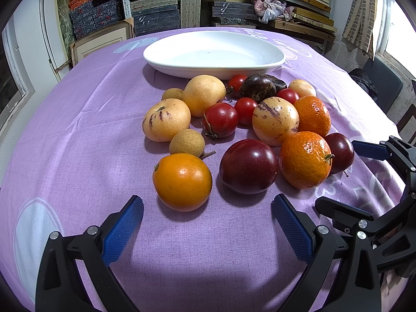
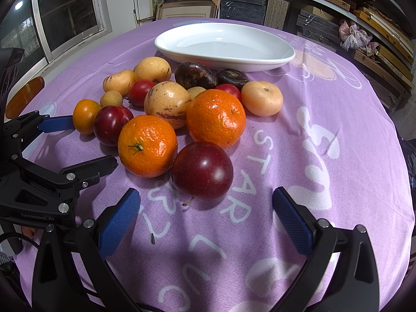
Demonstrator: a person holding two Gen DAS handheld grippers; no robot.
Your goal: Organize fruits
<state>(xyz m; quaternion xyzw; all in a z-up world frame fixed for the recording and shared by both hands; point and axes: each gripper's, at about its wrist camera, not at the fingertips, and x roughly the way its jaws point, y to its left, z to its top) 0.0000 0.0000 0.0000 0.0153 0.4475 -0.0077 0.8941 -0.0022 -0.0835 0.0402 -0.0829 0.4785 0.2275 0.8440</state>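
From our left wrist view, going left to right, we see the striped yellow melon [image 1: 166, 119] at the left edge of the pile, the smooth orange [image 1: 182, 182] nearest our left gripper [image 1: 207, 230], a dark plum [image 1: 248, 166] beside it, then a mandarin [image 1: 304, 159] with a smaller plum [image 1: 340, 153] touching it on the far right. The white dish [image 1: 213, 53] sits behind the pile on the purple cloth [image 1: 78, 130] covering the surface, and holds nothing. Our left fingers [image 1: 123, 230] are spread wide, gripping nothing, hovering low just short of the orange. The right gripper [image 1: 351, 179] shows at the right edge of this view, its fingers also apart, one blue pad close to the small plum. Our right wrist view shows what the left one hides: a pale round fruit [image 2: 262, 98] on the right side of the pile, two dark wrinkled fruits [image 2: 196, 75] just before the dish [image 2: 226, 46], and white lettering [image 2: 234, 195] printed on the cloth [image 2: 338, 104]. Here the left gripper [image 2: 85, 145] enters from the left edge, one pad near the small orange [image 2: 85, 116]. Our right gripper [image 2: 206, 227] points at the nearest plum [image 2: 202, 170], fingers [image 2: 292, 223] wide apart and empty, held low over the cloth. Every fruit lies on the cloth.
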